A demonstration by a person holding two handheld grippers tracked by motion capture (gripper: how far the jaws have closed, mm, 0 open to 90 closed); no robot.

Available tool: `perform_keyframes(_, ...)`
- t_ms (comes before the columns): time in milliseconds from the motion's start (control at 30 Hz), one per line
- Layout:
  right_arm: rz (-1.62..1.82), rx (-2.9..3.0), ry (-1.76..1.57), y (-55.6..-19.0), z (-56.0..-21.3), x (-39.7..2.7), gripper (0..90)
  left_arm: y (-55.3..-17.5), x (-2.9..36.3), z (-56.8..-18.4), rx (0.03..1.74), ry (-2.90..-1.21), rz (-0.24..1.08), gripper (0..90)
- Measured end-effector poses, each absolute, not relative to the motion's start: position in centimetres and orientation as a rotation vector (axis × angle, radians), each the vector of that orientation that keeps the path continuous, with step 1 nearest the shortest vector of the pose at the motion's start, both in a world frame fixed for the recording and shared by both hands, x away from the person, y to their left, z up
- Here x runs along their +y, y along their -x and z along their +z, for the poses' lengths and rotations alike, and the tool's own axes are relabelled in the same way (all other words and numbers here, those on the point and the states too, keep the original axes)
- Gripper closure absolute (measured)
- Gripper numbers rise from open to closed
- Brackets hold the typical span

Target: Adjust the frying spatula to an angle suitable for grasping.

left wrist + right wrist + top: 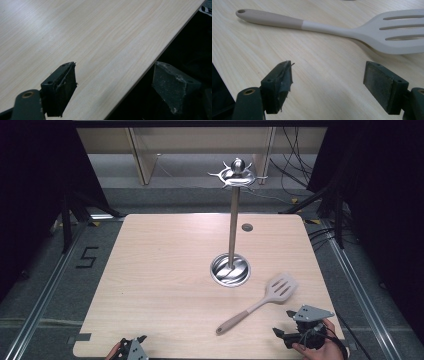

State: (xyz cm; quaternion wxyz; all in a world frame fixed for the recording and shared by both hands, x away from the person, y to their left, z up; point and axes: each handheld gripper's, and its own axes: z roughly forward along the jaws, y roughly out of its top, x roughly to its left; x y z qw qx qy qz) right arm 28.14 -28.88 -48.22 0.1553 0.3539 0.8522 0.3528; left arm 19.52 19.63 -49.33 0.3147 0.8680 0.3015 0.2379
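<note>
Pale wood table (165,270), dark room. Slotted spatula (260,304) flat at front right, just ahead of right gripper (329,82), jaws apart, not touching. Beige handle, lighter head. Steel stand (231,265) behind. Left gripper (112,85) at table edge, jaws apart, empty.

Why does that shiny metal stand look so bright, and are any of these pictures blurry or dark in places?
In the high view, the stand's round base mirrors overhead light, while the room around the table falls into blackness. In the right gripper view, the spatula is sharp and casts a soft shadow beneath its head. In the left gripper view, the wood grain looks slightly soft and everything past the table edge is dark.
</note>
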Motion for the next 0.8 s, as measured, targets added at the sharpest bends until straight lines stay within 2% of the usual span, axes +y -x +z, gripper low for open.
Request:
perform_keyframes(300,1.024,2.460,-0.965,-28.6,-47.7,-28.2,25.3,-19.5,19.7,-49.3,0.793,-2.293,0.622,18.4)
perform_keyframes(800,1.028,2.594,-0.779,-30.4,-46.9,-24.1,32.1,-19.5,19.6,-49.4,0.788,-2.282,0.617,18.4)
